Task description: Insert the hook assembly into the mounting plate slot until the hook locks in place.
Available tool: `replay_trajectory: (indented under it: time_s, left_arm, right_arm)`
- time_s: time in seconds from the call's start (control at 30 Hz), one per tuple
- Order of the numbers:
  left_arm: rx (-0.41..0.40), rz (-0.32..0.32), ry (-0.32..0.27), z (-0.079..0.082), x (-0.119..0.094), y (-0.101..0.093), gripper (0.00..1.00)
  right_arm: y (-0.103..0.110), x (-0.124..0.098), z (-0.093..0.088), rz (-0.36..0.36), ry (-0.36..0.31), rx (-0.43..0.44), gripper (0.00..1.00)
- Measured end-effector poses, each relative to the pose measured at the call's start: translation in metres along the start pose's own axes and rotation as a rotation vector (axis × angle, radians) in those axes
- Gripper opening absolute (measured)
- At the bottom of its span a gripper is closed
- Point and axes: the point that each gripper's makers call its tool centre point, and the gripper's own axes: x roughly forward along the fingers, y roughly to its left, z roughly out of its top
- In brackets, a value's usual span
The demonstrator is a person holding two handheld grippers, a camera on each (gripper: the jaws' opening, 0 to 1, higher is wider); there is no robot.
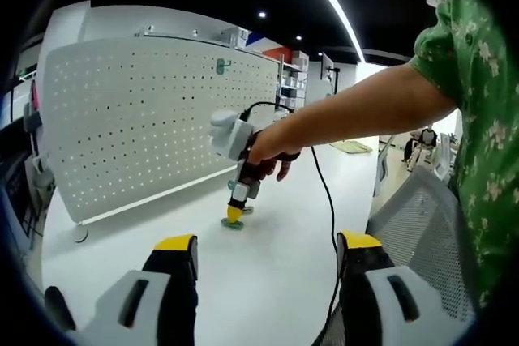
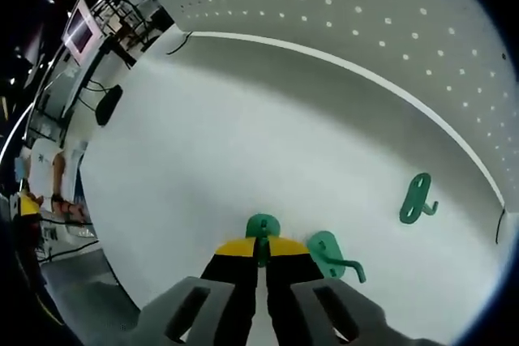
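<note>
A white pegboard mounting plate (image 1: 162,119) stands upright on the white table (image 1: 284,224), and one green hook (image 1: 221,64) hangs near its top edge. In the left gripper view a person's hand holds my right gripper (image 1: 234,213) pointing down at the table, its tips on a green hook (image 1: 233,222). In the right gripper view my right gripper (image 2: 263,247) is shut on that green hook (image 2: 262,228), which lies on the table. A second green hook (image 2: 332,257) lies just beside it and a third (image 2: 418,198) nearer the pegboard (image 2: 365,6). My left gripper (image 1: 268,242) is open with nothing in it.
A black cable (image 1: 324,192) trails from the right gripper across the table. A grey mesh chair back (image 1: 430,232) stands at the right, close to the person's green sleeve (image 1: 478,62). Shelving and screens (image 2: 81,30) lie beyond the table's far edge.
</note>
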Motion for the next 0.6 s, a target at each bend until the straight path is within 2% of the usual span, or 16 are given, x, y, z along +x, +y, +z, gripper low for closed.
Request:
replay_trajectory:
  time_s: [0.13,0.23,0.37,0.47,0.6]
  left_arm:
    - [0.0,-0.003,0.0,-0.0001,0.0008,-0.0003,0.72]
    - [0.001,-0.006,0.004,-0.0009,0.0013,-0.0011,0.72]
    - [0.001,-0.009,0.003,-0.0008,0.0015,-0.0014,0.72]
    - [0.001,-0.008,0.0,0.0004,0.0011,-0.0009,0.71]
    - [0.002,-0.008,0.0,0.0006,0.001,-0.0007,0.71]
  right_arm:
    - [-0.0017,0.0,0.0,0.001,-0.004,0.002,0.01]
    - [-0.0012,0.0,-0.002,-0.001,0.005,-0.064,0.01]
    - [-0.0008,-0.0003,-0.0011,-0.007,0.004,-0.052,0.02]
    - [0.0,-0.0001,-0.001,-0.008,0.003,-0.052,0.06]
    - [0.0018,-0.0014,-0.0004,-0.018,0.003,-0.069,0.04]
